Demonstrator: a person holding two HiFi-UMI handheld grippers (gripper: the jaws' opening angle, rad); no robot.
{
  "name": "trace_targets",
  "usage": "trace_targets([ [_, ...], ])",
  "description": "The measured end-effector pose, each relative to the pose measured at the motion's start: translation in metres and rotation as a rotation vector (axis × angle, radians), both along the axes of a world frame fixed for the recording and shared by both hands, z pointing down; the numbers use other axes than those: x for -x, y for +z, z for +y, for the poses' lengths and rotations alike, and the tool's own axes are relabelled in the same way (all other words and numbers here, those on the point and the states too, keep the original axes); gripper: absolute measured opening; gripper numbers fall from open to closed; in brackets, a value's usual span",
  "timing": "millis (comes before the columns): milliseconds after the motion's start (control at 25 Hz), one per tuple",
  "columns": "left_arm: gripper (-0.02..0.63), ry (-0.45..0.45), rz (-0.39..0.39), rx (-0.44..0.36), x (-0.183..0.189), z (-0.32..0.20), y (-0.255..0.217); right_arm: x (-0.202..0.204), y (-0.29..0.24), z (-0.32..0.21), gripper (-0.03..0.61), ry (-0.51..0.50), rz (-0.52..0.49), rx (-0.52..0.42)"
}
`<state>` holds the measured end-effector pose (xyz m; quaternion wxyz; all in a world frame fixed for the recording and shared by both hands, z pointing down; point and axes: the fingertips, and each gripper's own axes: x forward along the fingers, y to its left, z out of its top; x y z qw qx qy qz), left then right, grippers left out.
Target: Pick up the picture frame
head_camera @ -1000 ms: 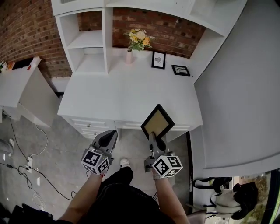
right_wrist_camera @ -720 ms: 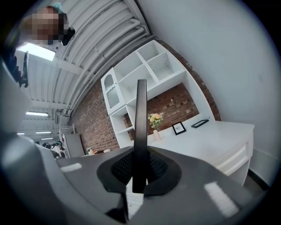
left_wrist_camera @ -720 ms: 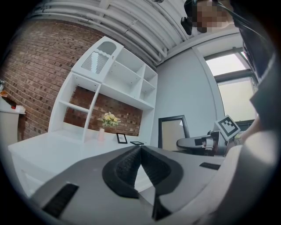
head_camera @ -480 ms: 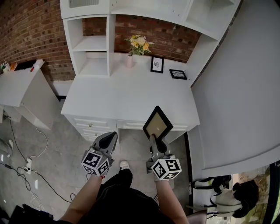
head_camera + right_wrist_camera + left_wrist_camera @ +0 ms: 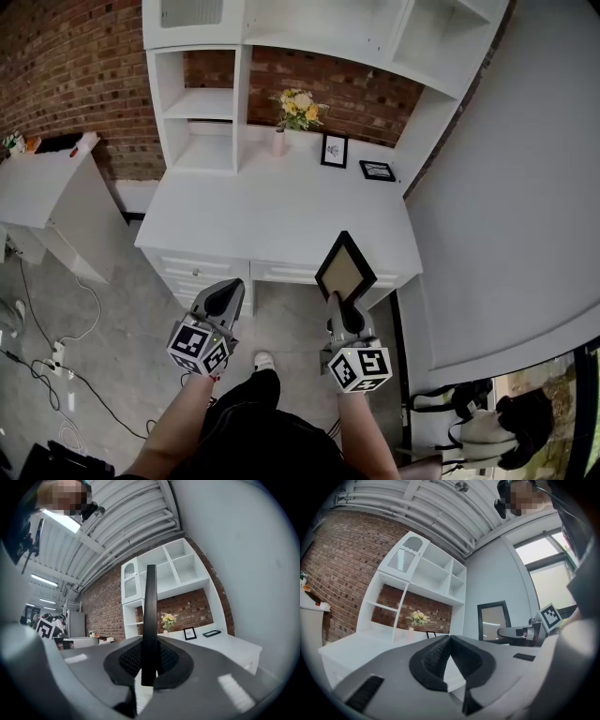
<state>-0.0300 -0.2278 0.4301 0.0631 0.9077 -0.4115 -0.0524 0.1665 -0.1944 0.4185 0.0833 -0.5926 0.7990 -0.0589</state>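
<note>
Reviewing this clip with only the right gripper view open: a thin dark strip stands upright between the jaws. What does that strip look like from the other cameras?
Observer: The head view shows a black-rimmed picture frame with a tan panel, which you see edge-on. The right gripper clamps its lower corner.
Operator: Is it resting on anything?
Observer: No. It hangs in the air on the person's side of the white desk, turned like a diamond.
Operator: And the other gripper?
Observer: The left gripper has its jaws together with nothing between them, as its own view shows.
</note>
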Motion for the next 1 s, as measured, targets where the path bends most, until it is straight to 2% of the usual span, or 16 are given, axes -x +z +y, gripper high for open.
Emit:
trace_targets([
  [440,-0.006,-0.032,0.002,-0.032,0.012,0.018,-0.014,-0.003,-0.017,0.026,0.025,0.023,0.07,-0.047],
  [1000,-0.006,-0.036,0.002,-0.042,0.014,0.027,-0.019,-0.009,-0.021,0.038,0.025,0.047,0.077,-0.064],
])
